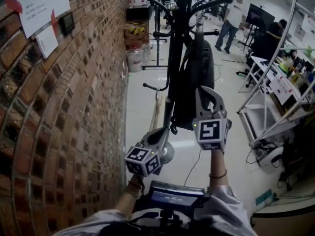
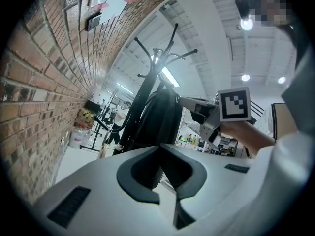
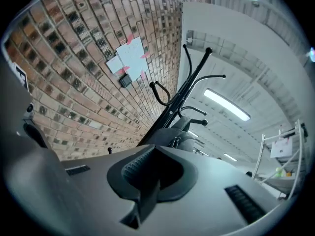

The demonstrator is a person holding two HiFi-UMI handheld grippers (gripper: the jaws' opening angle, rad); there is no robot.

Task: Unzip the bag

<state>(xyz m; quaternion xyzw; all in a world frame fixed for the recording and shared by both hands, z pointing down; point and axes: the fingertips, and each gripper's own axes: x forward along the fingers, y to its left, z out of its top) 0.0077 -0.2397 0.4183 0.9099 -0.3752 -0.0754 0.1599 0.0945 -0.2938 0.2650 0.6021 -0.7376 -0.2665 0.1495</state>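
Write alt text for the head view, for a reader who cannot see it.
The right tongs are held up beside a black bag hanging on a black coat rack, with the left tongs lower, near the rack's pole. A brick wall fills the left side; white shelves and people are farther back.

Bright indoor light. A long white ceiling lamp glows at three o'clock. The pale shiny floor glares. Gripper views bend, corners black.
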